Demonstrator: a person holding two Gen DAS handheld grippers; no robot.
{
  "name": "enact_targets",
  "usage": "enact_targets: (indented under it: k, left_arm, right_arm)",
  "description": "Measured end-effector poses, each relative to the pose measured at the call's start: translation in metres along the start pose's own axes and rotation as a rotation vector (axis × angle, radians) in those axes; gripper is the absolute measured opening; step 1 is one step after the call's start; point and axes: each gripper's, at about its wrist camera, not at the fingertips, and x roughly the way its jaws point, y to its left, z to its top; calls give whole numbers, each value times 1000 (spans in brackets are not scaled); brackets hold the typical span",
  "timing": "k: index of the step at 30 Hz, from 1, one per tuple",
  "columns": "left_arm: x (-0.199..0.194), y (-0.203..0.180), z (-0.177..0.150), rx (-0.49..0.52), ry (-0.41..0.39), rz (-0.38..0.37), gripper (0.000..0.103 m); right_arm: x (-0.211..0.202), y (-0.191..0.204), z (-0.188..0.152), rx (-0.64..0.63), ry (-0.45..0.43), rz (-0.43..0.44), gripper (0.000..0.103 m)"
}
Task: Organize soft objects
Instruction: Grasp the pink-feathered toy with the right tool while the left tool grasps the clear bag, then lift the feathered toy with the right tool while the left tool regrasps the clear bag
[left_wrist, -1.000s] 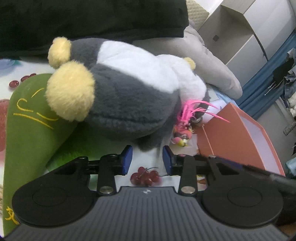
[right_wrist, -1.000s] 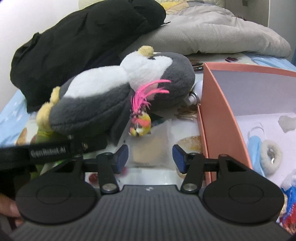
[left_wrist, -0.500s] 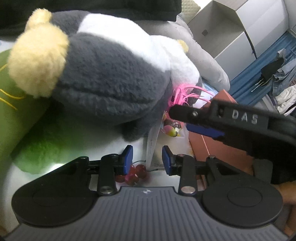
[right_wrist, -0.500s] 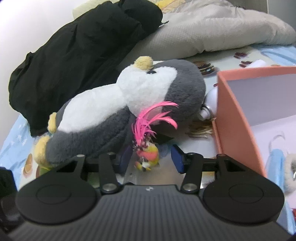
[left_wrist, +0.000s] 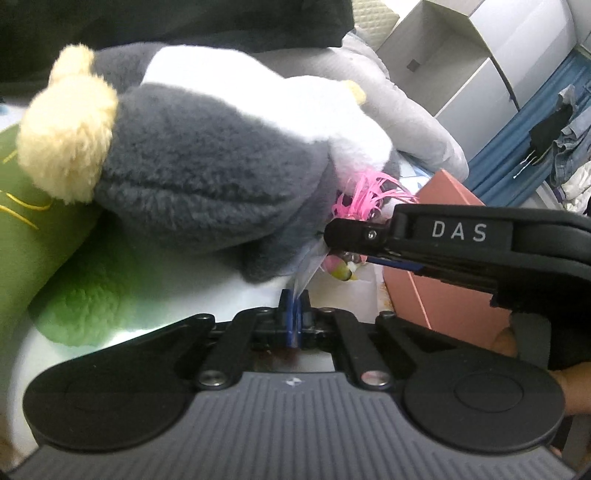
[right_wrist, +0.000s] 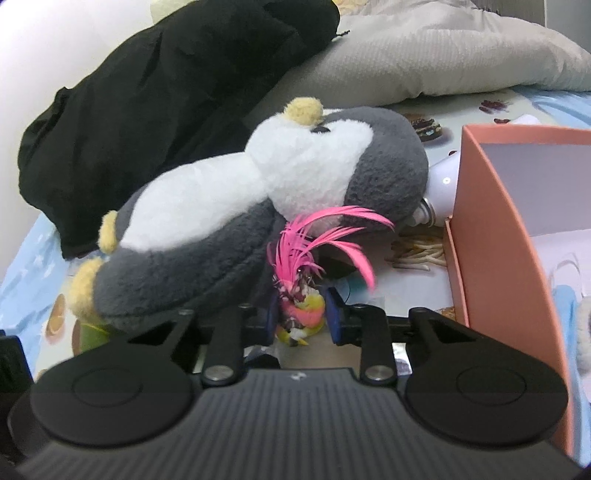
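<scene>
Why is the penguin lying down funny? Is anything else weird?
The plush penguin is tipped on its side, resting partly on a green plush. A white device is wedged between its head and the pink box.

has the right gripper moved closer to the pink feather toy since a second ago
Yes. The right gripper has come forward toward the penguin plush; the pink feather toy, earlier ahead of the tips, now sits between its jaws, which have just been closing.

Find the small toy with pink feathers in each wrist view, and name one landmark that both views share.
Left wrist: feather toy right of centre, partly behind the right gripper.
Right wrist: feather toy bottom centre, between the gripper's fingers.
Shared landmark: the plush penguin.
</scene>
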Motion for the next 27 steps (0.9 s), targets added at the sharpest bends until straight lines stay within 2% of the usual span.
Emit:
enact_targets:
  k: [10,21,27]
  left_arm:
    - [-61,-17,-20,4,-11,88,1]
    - [-151,-31,-77,-47,-16,167,1]
    - [-193,-38,-112,-54,-3,198,1]
  right_arm:
    - [-65,11,-17,-25,-12,8,30]
    - [-141,24,-60,-78,10,15,30]
    - [-177,32,-99,-113,46,31,30]
